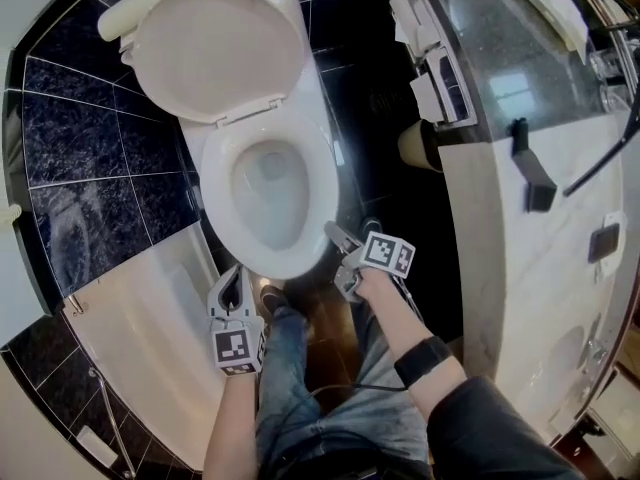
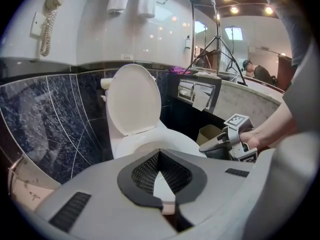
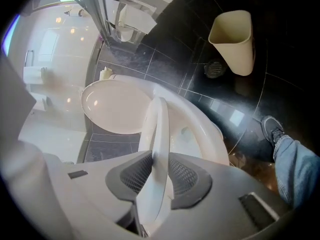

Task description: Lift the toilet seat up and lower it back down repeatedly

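Right tool [image 3: 159, 159] pinches the toilet seat [image 3: 160, 119] rim; left tool [image 2: 160, 156] is closed, empty.

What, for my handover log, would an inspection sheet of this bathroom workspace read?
Surface: dark glossy floor tiles.
Job's things: toilet seat lifted off the bowl rim; lid upright.
Clutter: waste bin beside floor drain.
Grippers: right gripper clamped on the seat's edge; left gripper shut, empty.
Cables: thin black lead over the person's jeans.
Surroundings: marble counter, wall phone, tripod.
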`<act>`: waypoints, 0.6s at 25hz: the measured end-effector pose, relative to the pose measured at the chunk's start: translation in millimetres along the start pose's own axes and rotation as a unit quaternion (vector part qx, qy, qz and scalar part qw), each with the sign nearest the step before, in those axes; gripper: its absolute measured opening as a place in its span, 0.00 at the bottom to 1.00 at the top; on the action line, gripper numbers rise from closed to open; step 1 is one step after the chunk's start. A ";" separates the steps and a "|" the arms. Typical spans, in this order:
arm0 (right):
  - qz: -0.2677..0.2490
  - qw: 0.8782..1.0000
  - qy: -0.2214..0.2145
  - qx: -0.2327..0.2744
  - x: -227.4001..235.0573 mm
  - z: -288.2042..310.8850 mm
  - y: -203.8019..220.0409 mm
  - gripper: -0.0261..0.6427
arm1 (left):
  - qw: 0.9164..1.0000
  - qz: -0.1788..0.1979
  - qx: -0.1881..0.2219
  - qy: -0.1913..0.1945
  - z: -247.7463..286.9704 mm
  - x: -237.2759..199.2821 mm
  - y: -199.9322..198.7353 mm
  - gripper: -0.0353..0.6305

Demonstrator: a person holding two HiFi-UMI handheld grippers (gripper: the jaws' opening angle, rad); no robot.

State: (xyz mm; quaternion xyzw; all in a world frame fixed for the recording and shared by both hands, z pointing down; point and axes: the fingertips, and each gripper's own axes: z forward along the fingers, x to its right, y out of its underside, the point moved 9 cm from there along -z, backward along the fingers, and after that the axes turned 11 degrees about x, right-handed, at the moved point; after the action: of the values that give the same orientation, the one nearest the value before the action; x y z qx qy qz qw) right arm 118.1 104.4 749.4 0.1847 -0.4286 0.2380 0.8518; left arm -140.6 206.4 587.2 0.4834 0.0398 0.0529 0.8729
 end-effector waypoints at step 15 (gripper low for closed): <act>0.033 0.999 -0.018 0.008 -99.3 -13.2 -39.7 0.23 | 0.995 -0.067 -0.078 -0.001 -8.5 12.9 20.5 0.05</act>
State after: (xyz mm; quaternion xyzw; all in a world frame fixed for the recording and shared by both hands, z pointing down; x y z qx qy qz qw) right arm 97.4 54.3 656.3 0.1821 -0.4474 0.2660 0.8342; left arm -129.9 226.1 599.9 0.4102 0.0670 -0.0031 0.9095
